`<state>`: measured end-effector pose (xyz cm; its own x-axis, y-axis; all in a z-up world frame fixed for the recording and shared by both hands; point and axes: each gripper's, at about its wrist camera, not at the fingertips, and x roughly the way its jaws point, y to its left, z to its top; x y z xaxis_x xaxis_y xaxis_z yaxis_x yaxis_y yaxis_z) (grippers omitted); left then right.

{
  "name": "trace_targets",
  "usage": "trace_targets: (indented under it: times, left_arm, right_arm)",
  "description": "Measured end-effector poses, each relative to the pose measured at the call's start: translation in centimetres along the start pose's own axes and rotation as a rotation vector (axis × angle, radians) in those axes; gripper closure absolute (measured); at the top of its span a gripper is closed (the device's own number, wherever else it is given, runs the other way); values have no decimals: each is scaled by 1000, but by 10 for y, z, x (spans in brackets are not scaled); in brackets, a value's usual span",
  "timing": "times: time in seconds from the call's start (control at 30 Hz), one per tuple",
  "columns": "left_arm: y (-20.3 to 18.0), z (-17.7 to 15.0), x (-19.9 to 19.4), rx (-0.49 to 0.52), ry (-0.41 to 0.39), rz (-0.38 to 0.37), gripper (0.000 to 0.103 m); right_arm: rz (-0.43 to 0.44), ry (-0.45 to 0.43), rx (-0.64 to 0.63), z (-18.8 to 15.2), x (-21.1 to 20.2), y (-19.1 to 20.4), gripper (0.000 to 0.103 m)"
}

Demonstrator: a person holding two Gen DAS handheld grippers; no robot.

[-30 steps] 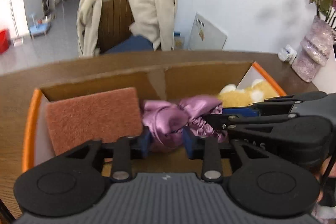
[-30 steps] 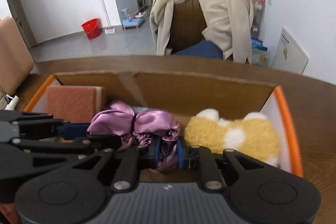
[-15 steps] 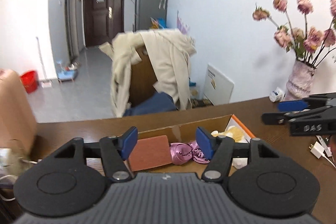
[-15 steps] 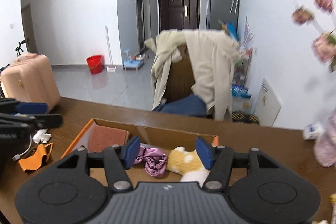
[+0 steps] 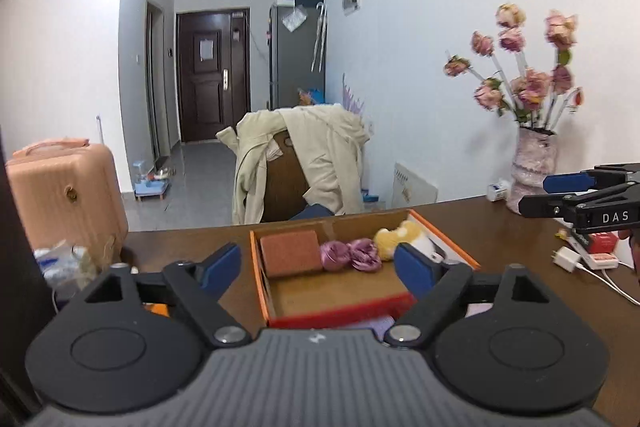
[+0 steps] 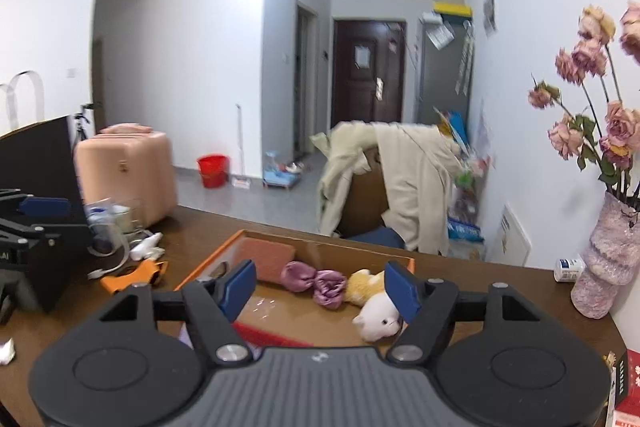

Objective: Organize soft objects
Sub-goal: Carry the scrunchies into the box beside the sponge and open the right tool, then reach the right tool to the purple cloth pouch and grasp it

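Observation:
An orange-rimmed cardboard box [image 5: 260, 279] [image 6: 208, 259] sits on the brown table. Along its far wall lie a reddish-brown sponge [image 5: 290, 257] [image 6: 270, 261], a purple satin scrunchie [image 5: 350, 255] [image 6: 314, 281] and a yellow-and-white plush toy [image 5: 396, 235] [image 6: 376, 301]. My left gripper [image 5: 318, 265] hangs raised and back from the box, its jaws opening, nothing between them. My right gripper [image 6: 320, 285] is likewise raised in front of the box, jaws opening and empty. Each gripper shows at the edge of the other's view.
A vase of pink dried roses [image 5: 534, 167] [image 6: 604, 259] stands at the table's right. A white charger and cable [image 5: 568, 259] lie right of the box. An orange item [image 6: 132, 277] and clutter lie left. A chair draped with a beige coat [image 5: 304, 163] stands beyond.
Both grippers let go of the purple scrunchie, opened wide and pulled up and back from the box. The scrunchie now lies inside between the sponge and the plush toy.

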<state>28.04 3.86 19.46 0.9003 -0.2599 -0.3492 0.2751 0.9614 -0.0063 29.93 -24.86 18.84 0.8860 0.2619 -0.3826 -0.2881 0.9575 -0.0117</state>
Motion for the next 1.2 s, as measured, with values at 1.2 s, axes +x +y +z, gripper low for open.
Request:
trace_targets:
  times: [1.2]
  left_arm:
    - [13, -151, 14, -47, 132, 91, 5]
  right_arm:
    - [-82, 56, 153, -134, -7, 40, 35]
